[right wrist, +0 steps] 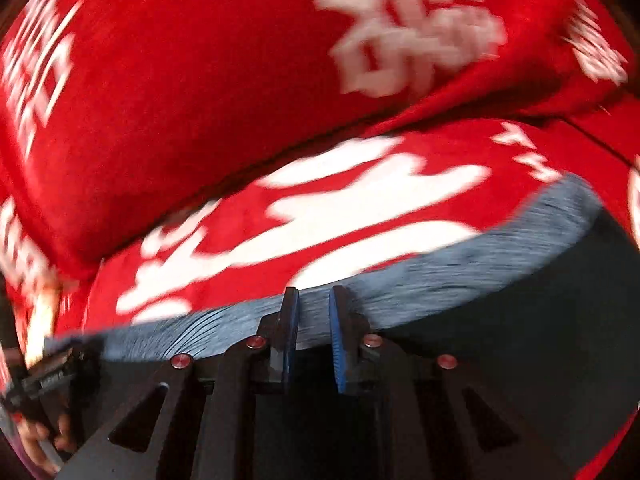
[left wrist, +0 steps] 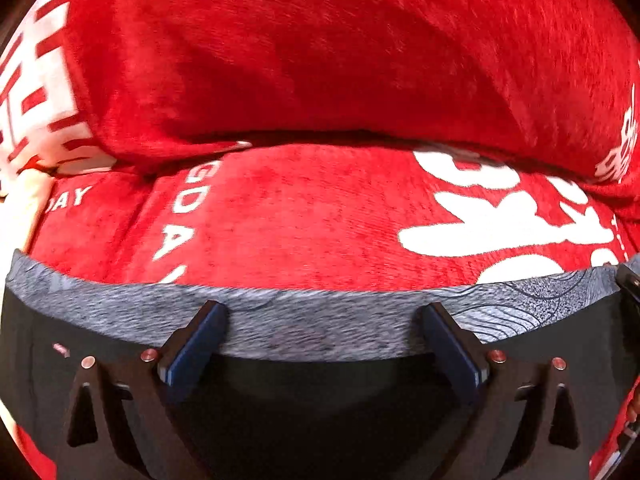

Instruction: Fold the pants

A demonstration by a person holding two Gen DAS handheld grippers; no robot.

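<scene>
Blue-padded, the left gripper [left wrist: 320,344] stands wide open with nothing between its jaws, poised over the grey band [left wrist: 280,320] of the dark pants [left wrist: 320,400]. The right gripper [right wrist: 313,336] is nearly closed, a narrow empty gap between its pads, above the same single garment. Beyond lies one red blanket [left wrist: 300,220] with white lettering; "DAY" is readable.

Pants [left wrist: 320,320] on blanket [left wrist: 304,216] (pillow [left wrist: 304,52] behind)

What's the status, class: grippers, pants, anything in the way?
Left hand-held gripper wide open, empty. Right hand-held gripper nearly closed, nothing between its pads. Pants lie flat on the red blanket. Nothing in the way.
</scene>
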